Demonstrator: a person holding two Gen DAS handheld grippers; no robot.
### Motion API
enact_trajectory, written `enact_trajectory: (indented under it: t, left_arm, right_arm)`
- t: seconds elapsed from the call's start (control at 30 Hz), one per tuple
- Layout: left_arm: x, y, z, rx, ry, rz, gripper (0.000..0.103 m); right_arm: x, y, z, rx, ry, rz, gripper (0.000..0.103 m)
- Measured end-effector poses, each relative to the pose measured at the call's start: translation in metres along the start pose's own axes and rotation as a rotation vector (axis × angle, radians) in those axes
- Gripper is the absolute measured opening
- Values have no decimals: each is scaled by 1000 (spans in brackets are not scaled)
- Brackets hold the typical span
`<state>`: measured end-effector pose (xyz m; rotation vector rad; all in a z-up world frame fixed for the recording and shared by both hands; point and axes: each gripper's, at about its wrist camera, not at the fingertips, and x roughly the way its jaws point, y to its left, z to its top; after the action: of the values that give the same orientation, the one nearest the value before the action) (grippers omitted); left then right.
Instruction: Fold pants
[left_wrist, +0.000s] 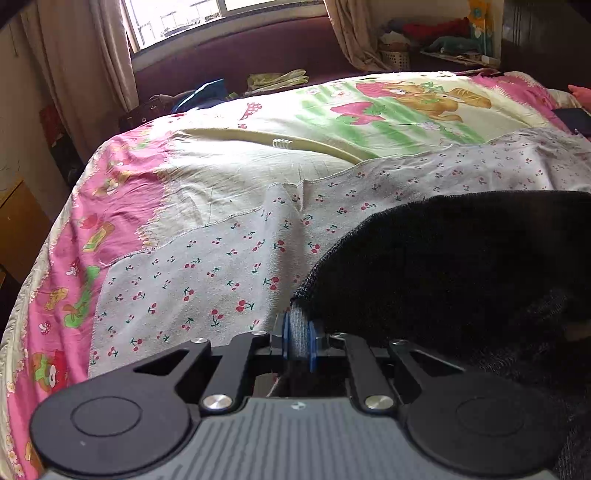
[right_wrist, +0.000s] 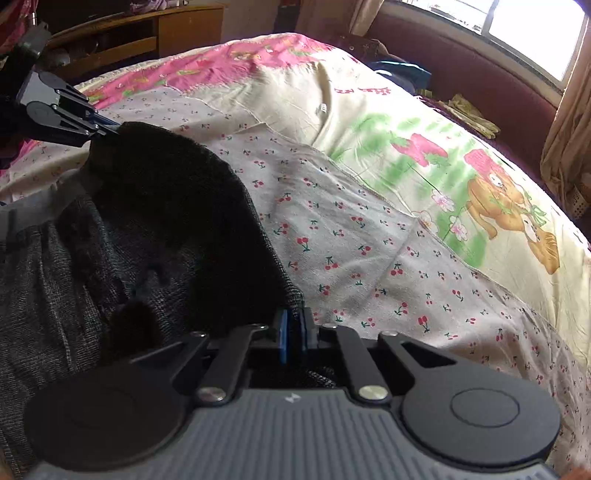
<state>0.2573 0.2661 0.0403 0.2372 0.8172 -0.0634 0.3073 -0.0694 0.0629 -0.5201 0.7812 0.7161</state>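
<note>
Your left claw, at the lower centre of the left wrist view, is closed on a gathered edge of the pants, grey knit fabric bunched between its blue pads. Your right claw, lower centre of the right wrist view, is likewise pinched shut on another edge of the same garment, the cloth rising to the left of the frame. In that view the left claw appears again at the upper left, its tip meeting the far end of the dark fold. The pants are a dark, thick knit with a fuzzy black lining turned outward; they hang slack between the two grips and spill toward the lower left, resting on the cherry-print sheet that covers the bed. Expect the fabric to be soft, limp and moderately heavy, sagging wherever unsupported, though not slippery. Hold it at the hemmed edges or the grey waistband visible at mid-left, where the layers are firmest.
</note>
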Motion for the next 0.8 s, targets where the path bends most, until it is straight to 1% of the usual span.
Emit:
enact_trajectory:
  t: [0.03, 0.13, 0.2, 0.27, 0.3, 0.33, 0.4, 0.47, 0.5, 0.53, 0.57, 0.63, 0.7, 0.77, 0.8]
  left_arm:
    - [-14, -5, -6, 17, -15, 3, 25]
    - [-70, -21, -36, 67, -70, 14, 25]
    - [-100, -27, -58, 70, -104, 23, 25]
    - [-116, -31, -83, 55, -90, 32, 25]
    - [-118, -33, -92, 71, -80, 55, 26]
    - [-117, -37, -105, 107, -63, 107, 26]
    - [-111, -42, -123, 169, -23, 172, 31]
    - [-106, -52, -143, 245, 16, 188, 36]
    - [-105, -60, -153, 299, 22, 210, 36]
    - [-106, -67, -160, 346, 10, 239, 36]
    - [-109, -68, -165, 362, -2, 250, 36]
    - [-114, -62, -166, 326, -10, 237, 36]
    - [-119, -50, -169, 260, -17, 228, 36]
    - [-122, -41, -174, 227, -26, 240, 36]
    - [-123, -36, -176, 205, -35, 244, 36]
  right_arm:
    - [-17, 11, -5, -9, -16, -4, 6]
    - [-74, 54, -33, -28, -45, -7, 6]
    - [-109, 92, -57, -35, -53, -7, 6]
    - [-127, 121, -81, -24, -44, 19, 6]
    - [-129, 136, -94, -16, -24, 37, 6]
    - [-124, 151, -108, -14, 7, 40, 6]
    - [-100, 174, -132, -55, 103, 47, 8]
    - [-77, 199, -156, -134, 166, 18, 10]
    - [-68, 207, -160, -159, 189, -1, 11]
    - [-62, 214, -161, -187, 190, -33, 12]
    - [-60, 218, -158, -211, 186, -52, 13]
    - [-64, 224, -147, -237, 169, -55, 15]
    - [-69, 228, -132, -267, 139, -22, 13]
    - [-74, 236, -123, -305, 113, -5, 14]
    - [-74, 239, -117, -298, 96, 5, 14]
